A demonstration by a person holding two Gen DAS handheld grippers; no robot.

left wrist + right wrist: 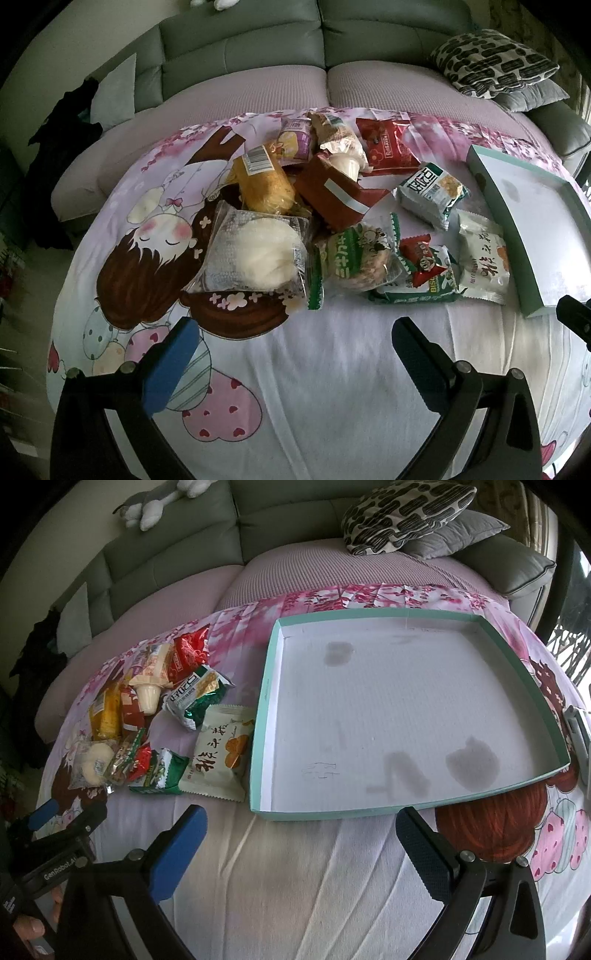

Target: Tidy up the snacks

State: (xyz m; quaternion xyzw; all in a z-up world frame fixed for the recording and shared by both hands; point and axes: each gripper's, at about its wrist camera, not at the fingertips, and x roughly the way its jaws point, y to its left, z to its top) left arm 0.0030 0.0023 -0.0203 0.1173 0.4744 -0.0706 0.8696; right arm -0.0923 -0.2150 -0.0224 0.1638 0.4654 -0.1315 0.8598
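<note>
While your left gripper [295,354] and right gripper [301,843] gape wide, crinkly foil and clear snacks [332,206] heap left of the tray [264,716].

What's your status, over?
Left gripper open, right gripper open, both empty. Snack pile on the cloth, tray holds no snacks. Nothing blocking.

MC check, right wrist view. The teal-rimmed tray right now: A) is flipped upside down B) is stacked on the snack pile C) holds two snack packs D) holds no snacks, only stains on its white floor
D: the teal-rimmed tray sits open side up on the printed cloth with only dark stains on its white floor, while the snack pile lies on the cloth to its left, the white pack with cookie print right beside its wall.
</note>
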